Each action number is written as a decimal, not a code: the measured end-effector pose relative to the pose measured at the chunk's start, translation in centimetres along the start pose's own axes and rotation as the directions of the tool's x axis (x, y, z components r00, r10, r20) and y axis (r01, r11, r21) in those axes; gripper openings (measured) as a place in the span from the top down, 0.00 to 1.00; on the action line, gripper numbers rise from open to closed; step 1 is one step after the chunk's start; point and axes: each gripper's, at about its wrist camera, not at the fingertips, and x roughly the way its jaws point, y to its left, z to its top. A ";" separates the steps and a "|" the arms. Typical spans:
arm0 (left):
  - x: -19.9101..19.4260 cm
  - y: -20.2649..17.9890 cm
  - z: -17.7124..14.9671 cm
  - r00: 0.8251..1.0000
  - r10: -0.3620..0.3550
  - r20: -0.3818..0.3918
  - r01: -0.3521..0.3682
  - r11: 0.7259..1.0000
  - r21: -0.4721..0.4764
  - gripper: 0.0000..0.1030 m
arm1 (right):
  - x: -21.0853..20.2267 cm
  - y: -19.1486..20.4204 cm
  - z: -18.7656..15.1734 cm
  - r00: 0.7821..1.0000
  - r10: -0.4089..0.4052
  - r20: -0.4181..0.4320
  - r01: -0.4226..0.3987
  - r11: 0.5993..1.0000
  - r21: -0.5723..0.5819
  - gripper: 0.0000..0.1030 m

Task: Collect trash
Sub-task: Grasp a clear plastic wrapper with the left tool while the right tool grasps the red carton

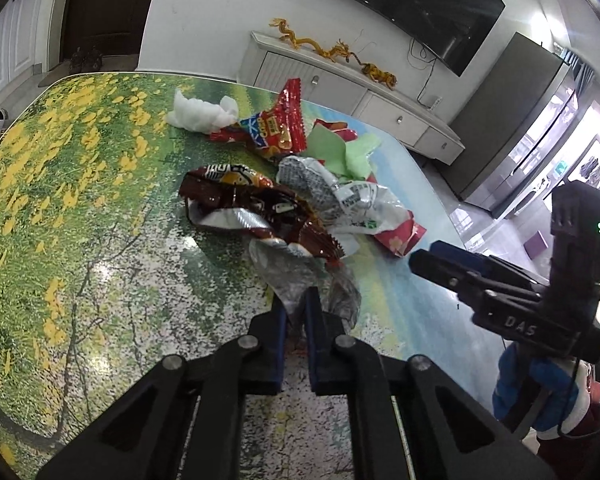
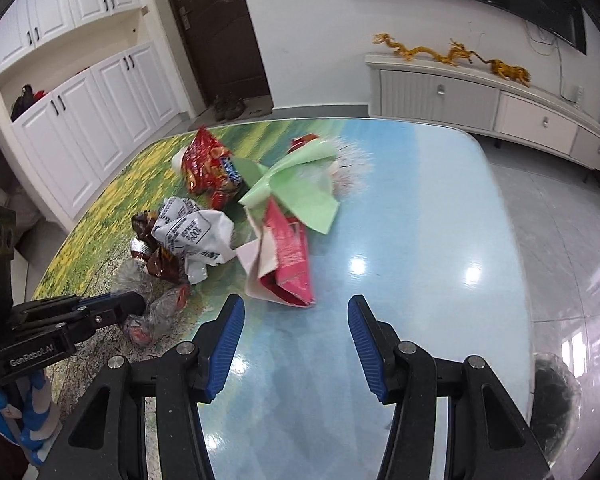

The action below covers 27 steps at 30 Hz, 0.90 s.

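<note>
A heap of trash lies on the landscape-print table (image 1: 80, 208): a brown snack wrapper (image 1: 252, 208), a white printed wrapper (image 1: 332, 192), a red snack bag (image 1: 280, 128), green paper (image 1: 340, 152), a white tissue (image 1: 200, 114) and a pink packet (image 2: 288, 256). My left gripper (image 1: 296, 308) is shut on a crinkled clear plastic wrapper (image 1: 300, 276) at the near edge of the heap. My right gripper (image 2: 296, 308) is open just above the table, close in front of the pink packet, with nothing between its fingers. The right wrist view also shows the left gripper (image 2: 134, 304) pinching the clear wrapper (image 2: 160, 312).
The table's rounded far edge (image 2: 496, 184) drops to a glossy tiled floor. A low white TV cabinet (image 2: 480, 104) stands along the wall, white cupboards (image 2: 80, 128) and a dark door (image 2: 216, 28) at the left. A dark bin with a clear liner (image 2: 556, 400) sits beyond the table's right side.
</note>
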 end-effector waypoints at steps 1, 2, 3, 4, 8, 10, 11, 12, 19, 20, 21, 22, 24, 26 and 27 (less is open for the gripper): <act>-0.1 0.1 0.0 1.000 -0.001 0.001 0.001 1.000 -0.002 0.93 | 0.4 0.3 0.2 1.000 0.003 -0.002 -0.003 1.000 -0.007 0.50; -0.2 0.2 -0.1 1.000 -0.004 0.002 0.004 1.000 -0.004 0.93 | 0.6 0.4 0.3 1.000 0.005 -0.002 -0.005 1.000 -0.012 0.50; -0.2 0.4 -0.1 1.000 -0.005 0.003 0.005 1.000 -0.007 0.93 | 0.8 0.5 0.5 1.000 0.006 -0.002 -0.006 1.000 -0.016 0.50; -0.3 0.5 -0.1 1.000 -0.006 0.004 0.006 1.000 -0.009 0.93 | 1.2 0.5 0.7 1.000 0.007 -0.004 -0.007 1.000 -0.019 0.50; -0.8 1.1 -0.4 1.000 -0.018 0.006 0.018 0.999 -0.026 0.93 | 2.1 0.7 1.4 1.000 0.013 -0.006 -0.013 1.000 -0.026 0.55; -1.2 1.4 -0.6 1.000 -0.021 0.008 0.021 0.999 -0.029 0.93 | 2.6 1.0 1.6 1.000 0.019 -0.012 -0.020 0.999 -0.033 0.68; -1.3 1.5 -0.6 1.000 -0.021 0.009 0.022 0.999 -0.030 0.93 | 2.8 1.1 1.6 1.000 0.023 -0.015 -0.024 0.999 -0.038 0.70; -1.5 1.5 -0.7 1.000 -0.022 0.008 0.023 0.999 -0.030 0.93 | 2.8 1.3 1.6 1.000 0.023 -0.013 -0.023 0.999 -0.045 0.72; -2.9 1.2 -1.3 0.999 -0.039 0.025 0.039 0.999 -0.019 0.93 | 1.3 1.5 0.6 0.999 0.035 0.005 -0.035 0.998 -0.043 0.87; -3.2 1.1 -1.3 0.999 -0.041 0.030 0.042 0.999 -0.016 0.93 | 0.8 1.4 0.1 0.999 0.034 0.007 -0.034 0.999 -0.037 0.87; -3.4 0.9 -1.4 0.999 -0.043 0.033 0.044 0.999 -0.013 0.93 | 0.6 1.2 0.0 0.999 0.033 0.008 -0.032 0.999 -0.032 0.88; -3.6 0.8 -1.5 0.998 -0.045 0.036 0.046 0.999 -0.011 0.93 | 0.1 1.0 -0.4 0.999 0.032 0.010 -0.032 0.999 -0.023 0.88; -4.1 0.6 -1.6 0.998 -0.048 0.041 0.049 0.999 -0.008 0.93 | -1.0 0.6 -1.2 1.000 0.025 0.016 -0.025 1.000 -0.009 0.88; -4.6 0.3 -1.8 0.998 -0.052 0.047 0.052 0.999 -0.003 0.93 | -2.2 0.1 -1.9 1.000 0.017 0.024 -0.017 1.000 0.003 0.89; -5.0 0.1 -2.0 0.997 -0.053 0.050 0.053 0.999 0.001 0.93 | -2.8 -0.1 -2.2 0.999 0.013 0.030 -0.014 1.000 0.011 0.89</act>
